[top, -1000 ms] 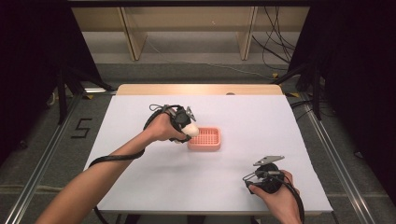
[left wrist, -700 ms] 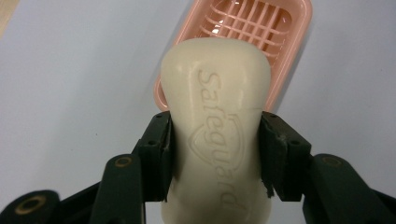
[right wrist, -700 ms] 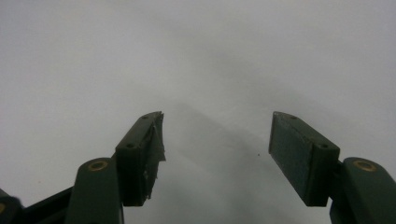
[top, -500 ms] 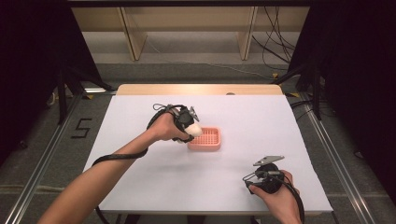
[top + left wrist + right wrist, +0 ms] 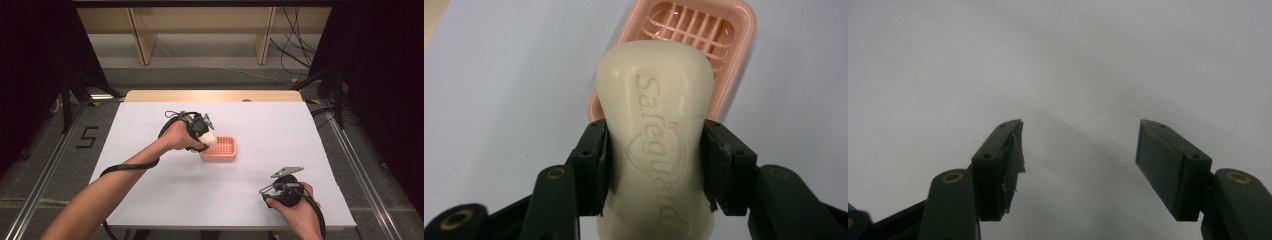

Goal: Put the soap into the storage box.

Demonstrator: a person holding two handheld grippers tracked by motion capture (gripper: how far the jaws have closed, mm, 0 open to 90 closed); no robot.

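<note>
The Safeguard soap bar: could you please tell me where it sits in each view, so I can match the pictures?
High view: the soap bar is left of centre, at the pink soap dish's left edge.
Left gripper view: soap bar at centre, clamped between the tongs.
Right gripper view: not in it.
Shared landmark: the pink soap dish.

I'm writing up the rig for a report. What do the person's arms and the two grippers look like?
Both forearms are bare, no sleeves. The left gripper and right gripper are black, each with two flat rectangular jaws with brass rivets at the joints. A black cable trails from the left one; a grey three-cornered plate tops the right.
</note>
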